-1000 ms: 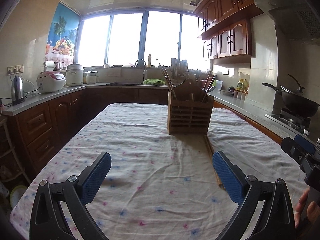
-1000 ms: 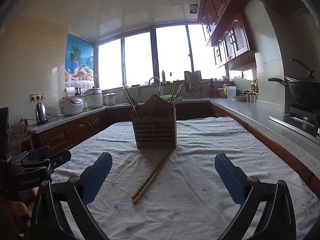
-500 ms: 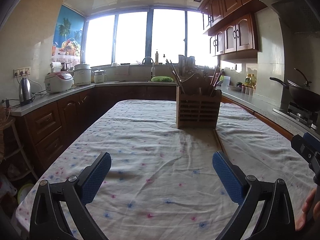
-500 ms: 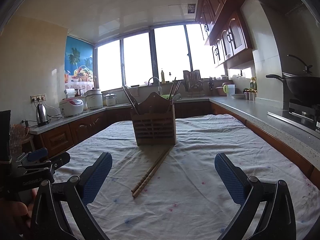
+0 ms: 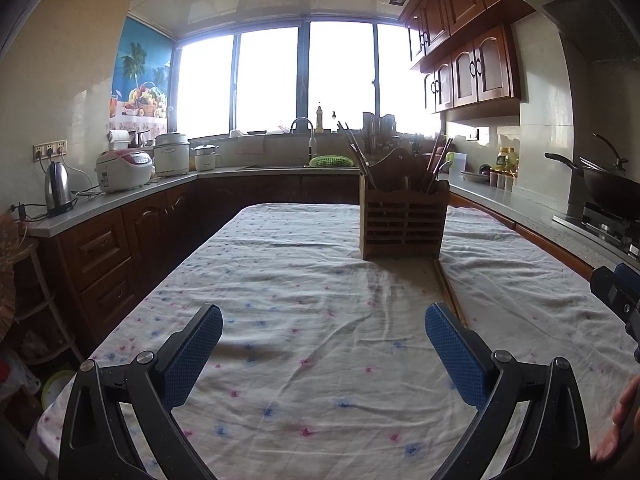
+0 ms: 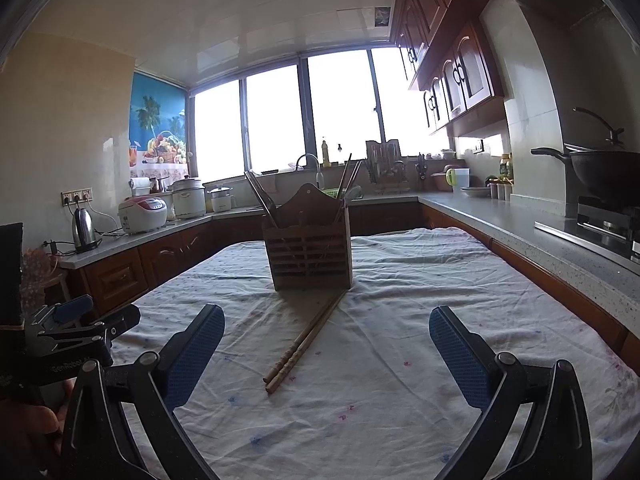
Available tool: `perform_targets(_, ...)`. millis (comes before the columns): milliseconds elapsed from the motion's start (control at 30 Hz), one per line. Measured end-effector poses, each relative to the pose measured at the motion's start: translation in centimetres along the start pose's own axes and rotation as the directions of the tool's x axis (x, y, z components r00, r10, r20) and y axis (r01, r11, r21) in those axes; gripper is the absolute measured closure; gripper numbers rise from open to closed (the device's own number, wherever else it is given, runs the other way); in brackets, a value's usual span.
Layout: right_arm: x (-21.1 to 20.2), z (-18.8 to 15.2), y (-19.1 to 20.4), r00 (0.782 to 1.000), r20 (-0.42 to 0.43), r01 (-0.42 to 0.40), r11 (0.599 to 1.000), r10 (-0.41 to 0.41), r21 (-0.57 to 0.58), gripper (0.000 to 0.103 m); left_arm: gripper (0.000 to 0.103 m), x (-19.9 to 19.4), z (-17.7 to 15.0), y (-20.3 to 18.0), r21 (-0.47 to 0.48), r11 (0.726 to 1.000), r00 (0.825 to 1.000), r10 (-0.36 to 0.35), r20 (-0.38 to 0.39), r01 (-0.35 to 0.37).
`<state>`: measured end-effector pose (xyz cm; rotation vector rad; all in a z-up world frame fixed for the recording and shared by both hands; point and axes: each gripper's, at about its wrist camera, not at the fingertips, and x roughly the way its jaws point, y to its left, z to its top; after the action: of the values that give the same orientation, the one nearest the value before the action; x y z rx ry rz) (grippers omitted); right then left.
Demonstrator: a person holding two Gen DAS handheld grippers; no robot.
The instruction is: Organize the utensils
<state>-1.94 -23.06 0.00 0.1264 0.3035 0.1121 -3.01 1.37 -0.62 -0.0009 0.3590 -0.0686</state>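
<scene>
A slatted wooden utensil holder (image 6: 310, 250) stands on the clothed table (image 6: 400, 360) with several chopsticks and a spoon sticking up; it also shows in the left wrist view (image 5: 403, 226). A pair of wooden chopsticks (image 6: 306, 340) lies flat on the cloth in front of it, slanting from the holder's base toward me; they also show in the left wrist view (image 5: 450, 294), partly behind my right finger. My right gripper (image 6: 326, 354) is open and empty, the chopsticks' near ends between its fingers. My left gripper (image 5: 324, 346) is open and empty above bare cloth.
Kitchen counters run round the table: a kettle (image 6: 84, 230) and rice cookers (image 6: 142, 214) on the left, a sink with tap (image 6: 308, 162) under the window, a wok on the stove (image 6: 600, 172) at the right. The other gripper shows at each view's edge (image 6: 76, 328).
Both grippers have drifted slightly, tilting up a little, so the holder sits lower and more central in the views. Both stay open and empty. The chopsticks have not moved.
</scene>
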Motion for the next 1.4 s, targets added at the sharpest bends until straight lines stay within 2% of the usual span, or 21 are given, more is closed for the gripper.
perform_targets(100,-0.1,0.0,-0.1,1.0,-0.001,0.01,1.0,-0.01,0.001,0.0,0.001,-0.1,-0.1,-0.1,0.01,1.0,1.0,0.02,0.013,-0.02)
perform_targets(300,-0.4,0.6,0.0,0.999,0.025,0.046,0.999,-0.046,-0.019,0.0,0.001,-0.9,-0.2,-0.8,0.051,0.995,0.991,0.083,0.103,-0.088)
perform_targets(533,0.2,1.1,-0.4,0.999,-0.004,0.045,0.999,-0.044,0.025,0.0,0.001,-0.8,-0.2,-0.9,0.054,0.998,0.997,0.023,0.075,-0.027)
perform_targets(867,0.5,1.1,-0.6,0.997,-0.028,0.077,0.997,-0.077,0.001,0.0,0.001,0.0,1.0,-1.4,0.054,0.998,0.999,0.026,-0.025,-0.025)
perform_targets(1400,1.0,1.1,-0.9,0.995,-0.069,0.069,0.998,-0.069,0.006,0.0,0.001,-0.9,1.7,-2.3,0.067,0.998,0.999,0.023,-0.039,-0.02)
